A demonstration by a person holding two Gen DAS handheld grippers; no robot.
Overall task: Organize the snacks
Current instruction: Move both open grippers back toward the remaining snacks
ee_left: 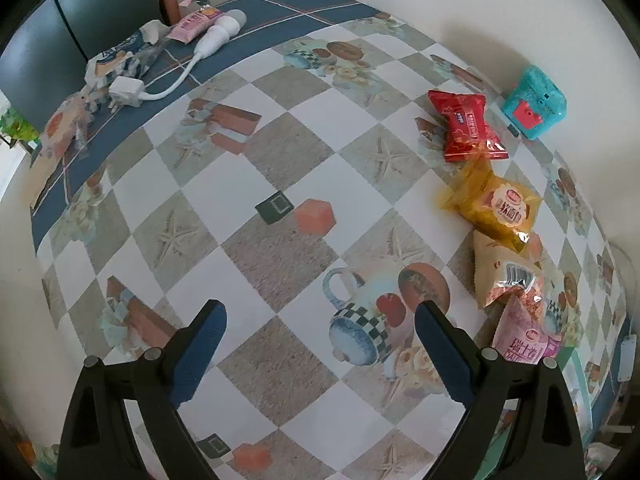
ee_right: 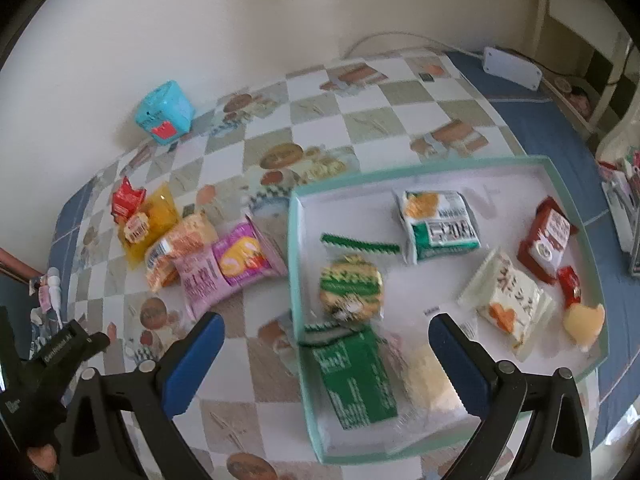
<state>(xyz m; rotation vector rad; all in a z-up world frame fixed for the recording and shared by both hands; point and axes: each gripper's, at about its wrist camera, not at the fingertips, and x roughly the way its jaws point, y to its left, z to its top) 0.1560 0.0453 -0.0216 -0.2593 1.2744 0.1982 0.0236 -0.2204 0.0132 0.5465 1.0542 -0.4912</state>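
Note:
My left gripper (ee_left: 320,320) hangs open above the checkered tablecloth with nothing between its blue pads. To its right lies a row of snack packets: a red one (ee_left: 466,126), a yellow one (ee_left: 498,208), a beige one (ee_left: 506,276) and a pink one (ee_left: 524,336). My right gripper (ee_right: 326,334) is open over the near left corner of a teal-rimmed white tray (ee_right: 294,248). The tray holds several snacks, among them a green packet (ee_right: 352,376) and a round green-and-gold one (ee_right: 352,286). Left of the tray lie the pink packets (ee_right: 236,260), an orange one (ee_right: 180,246), the yellow one (ee_right: 150,224) and the red one (ee_right: 126,200).
A teal box with a red label (ee_left: 534,104) (ee_right: 164,108) stands by the wall. A white plug and cable (ee_left: 168,80) and wrappers (ee_left: 116,60) clutter the far left blue cloth. A white adapter (ee_right: 512,66) lies beyond the tray. The other gripper's black body (ee_right: 36,380) shows at lower left.

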